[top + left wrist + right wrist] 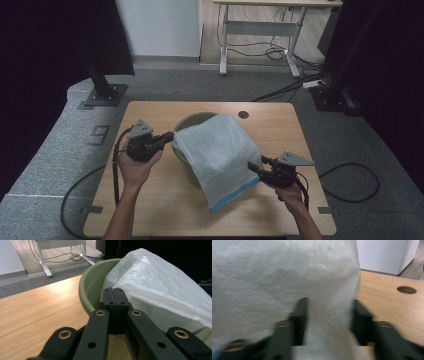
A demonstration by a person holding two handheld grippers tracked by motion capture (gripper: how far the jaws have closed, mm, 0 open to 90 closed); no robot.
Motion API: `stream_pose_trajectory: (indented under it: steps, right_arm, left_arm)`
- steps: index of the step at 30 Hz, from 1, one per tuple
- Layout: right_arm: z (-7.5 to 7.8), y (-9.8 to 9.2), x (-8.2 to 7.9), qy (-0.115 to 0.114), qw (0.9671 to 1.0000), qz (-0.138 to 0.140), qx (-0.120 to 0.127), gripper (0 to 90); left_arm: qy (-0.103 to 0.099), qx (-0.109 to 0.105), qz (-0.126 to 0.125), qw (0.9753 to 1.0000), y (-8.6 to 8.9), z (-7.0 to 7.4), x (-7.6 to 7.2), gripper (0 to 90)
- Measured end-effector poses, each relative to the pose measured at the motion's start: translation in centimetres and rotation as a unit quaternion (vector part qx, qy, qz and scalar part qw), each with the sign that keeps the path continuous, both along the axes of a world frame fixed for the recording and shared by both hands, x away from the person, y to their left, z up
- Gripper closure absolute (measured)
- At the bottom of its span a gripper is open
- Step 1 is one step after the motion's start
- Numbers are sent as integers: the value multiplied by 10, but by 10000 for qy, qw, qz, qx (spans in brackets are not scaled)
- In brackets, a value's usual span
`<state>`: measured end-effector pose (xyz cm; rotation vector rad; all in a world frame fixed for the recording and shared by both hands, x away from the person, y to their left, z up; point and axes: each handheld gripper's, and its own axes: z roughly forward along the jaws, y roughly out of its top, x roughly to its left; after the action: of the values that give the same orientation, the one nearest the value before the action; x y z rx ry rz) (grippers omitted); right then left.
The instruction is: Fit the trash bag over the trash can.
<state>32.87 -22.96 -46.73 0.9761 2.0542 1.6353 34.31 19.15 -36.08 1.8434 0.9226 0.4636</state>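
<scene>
Black fingers of my left gripper are pressing flat together at the near rim of the green plastic basin, pinching a corner of the white plastic bag between them. From above, that left gripper is sitting at the basin's left side, with my left hand wrapping around it.

My right gripper is reaching in at the bag's lower right edge. Its fingers are standing spread apart, with a fold of the bag hanging between them; the blur is keeping me from telling whether they are touching the plastic. My right hand is holding the gripper low over the bench.

I am seeing the bag draping over the basin, which is sitting near the middle of the bench, and the bag's blue strip is hanging down at the front, close to the wood. A round cable hole is showing in the bench behind the basin.
</scene>
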Motion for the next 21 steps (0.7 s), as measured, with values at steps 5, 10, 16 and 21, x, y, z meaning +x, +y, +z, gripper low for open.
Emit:
stream_pose_trajectory:
  steps: [5,10,16,21]
  right_arm:
    - [17,-5,-12,-276,9995,116,133,864]
    - [49,-14,-18,-640,9968,228,416,883]
    - [73,-16,-10,-708,9969,59,328,884]
    - [78,-16,-8,-696,9974,-6,175,884]
  left_arm:
    - [23,26,-134,9999,-10,-1,3,898]
    - [47,88,-246,9996,-20,-1,9,898]
    - [-177,77,-100,9998,-24,1,6,725]
    - [-355,-294,37,9989,-4,12,-9,511]
